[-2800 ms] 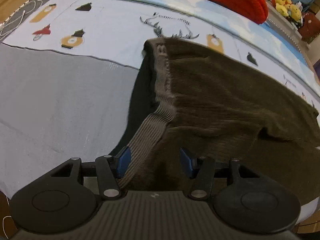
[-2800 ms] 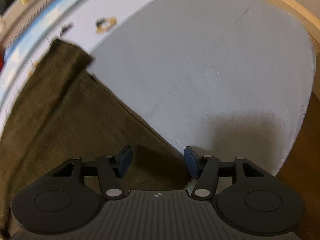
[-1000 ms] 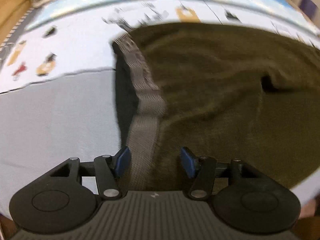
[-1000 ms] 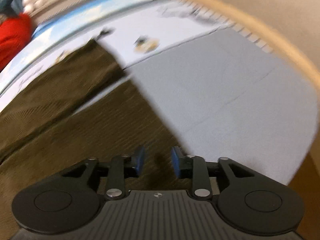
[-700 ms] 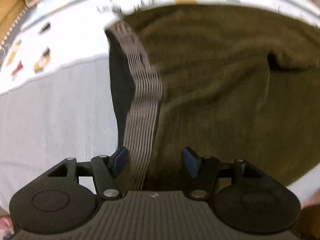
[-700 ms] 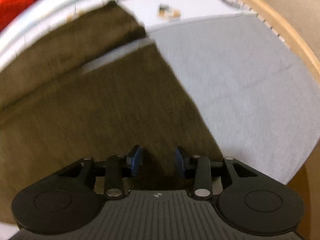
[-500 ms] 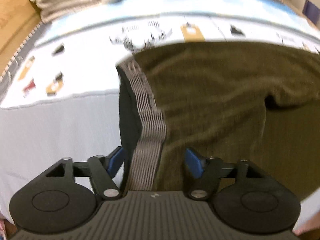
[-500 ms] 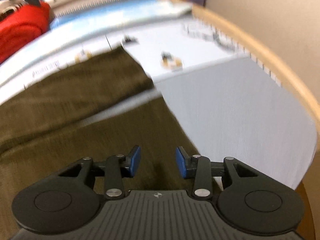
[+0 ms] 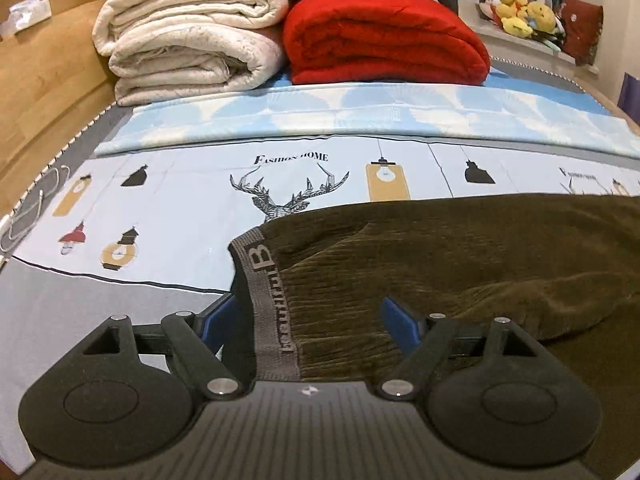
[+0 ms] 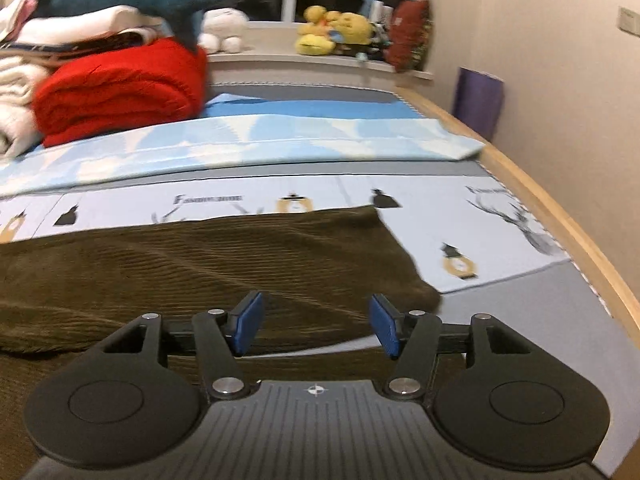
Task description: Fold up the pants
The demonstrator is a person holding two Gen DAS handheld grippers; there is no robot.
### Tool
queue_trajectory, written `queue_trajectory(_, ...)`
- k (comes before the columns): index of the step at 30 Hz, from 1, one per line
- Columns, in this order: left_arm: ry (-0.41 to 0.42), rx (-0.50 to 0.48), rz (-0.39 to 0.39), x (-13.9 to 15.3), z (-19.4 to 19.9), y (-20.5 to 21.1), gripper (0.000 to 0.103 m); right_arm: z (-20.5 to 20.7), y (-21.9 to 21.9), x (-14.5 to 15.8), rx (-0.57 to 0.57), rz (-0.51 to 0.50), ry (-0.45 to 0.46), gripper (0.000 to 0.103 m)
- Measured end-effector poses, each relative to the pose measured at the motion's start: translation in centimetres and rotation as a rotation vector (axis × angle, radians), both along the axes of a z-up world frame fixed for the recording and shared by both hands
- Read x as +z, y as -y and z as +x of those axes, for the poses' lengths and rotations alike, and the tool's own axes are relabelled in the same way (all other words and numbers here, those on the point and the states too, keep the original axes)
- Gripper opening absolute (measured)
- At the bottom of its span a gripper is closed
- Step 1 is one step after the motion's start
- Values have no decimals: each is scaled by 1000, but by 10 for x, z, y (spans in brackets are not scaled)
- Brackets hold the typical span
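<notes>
Ahead of both my tools, the printed pale-blue and grey bedsheet (image 9: 160, 208) carries the olive-brown ribbed corduroy pants (image 9: 440, 256), already doubled leg over leg lengthwise, I judge; the crosswise folds remain. Their grey lettered elastic waistband (image 9: 272, 308) lies below my left gripper (image 9: 304, 316), whose jaws have just been opening and clamp nothing. My right gripper (image 10: 316, 324), likewise just opened and empty, hovers over the hem end.
</notes>
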State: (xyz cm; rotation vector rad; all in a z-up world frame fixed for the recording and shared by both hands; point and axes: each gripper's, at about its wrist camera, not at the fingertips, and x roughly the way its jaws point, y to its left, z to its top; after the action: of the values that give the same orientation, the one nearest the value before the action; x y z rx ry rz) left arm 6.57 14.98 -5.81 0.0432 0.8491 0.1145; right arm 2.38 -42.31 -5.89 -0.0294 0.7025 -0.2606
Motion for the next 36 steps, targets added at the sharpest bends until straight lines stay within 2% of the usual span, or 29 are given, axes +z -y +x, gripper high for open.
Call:
queue_trajectory(7,-11,-23,-32,2,13,13,84,17,-45,2,94,-2,-4,61)
queue_trajectory(13,-2,-48,-30,3,25,32,81,32,-76,18,139,88,39,61)
queue_trajectory(18,-8,-67,-16,1,36,48,75,53,-108,27,165,101,64,61)
queue_trajectory(21,-21,-73,-18,-1,44,55,75,68,-127,30,185,113,62,58)
queue_trajectory(23,-21,-76,-18,-1,49,58,75,77,-136,32,200,155,58,55)
queue_trajectory(25,-11,-74,-13,-1,54,60,75,84,-146,33,206,186,66,45)
queue_trajectory(28,38,-29,-4,2,62,53,75,91,-160,35,210,196,84,40)
queue_trajectory(30,81,-7,-26,6,68,44,74,95,-170,35,211,203,92,39)
queue_trajectory(33,82,80,-18,3,83,28,74,100,-181,36,218,216,104,39)
queue_trajectory(36,69,127,-89,-6,99,9,74,103,-189,38,234,220,104,39)
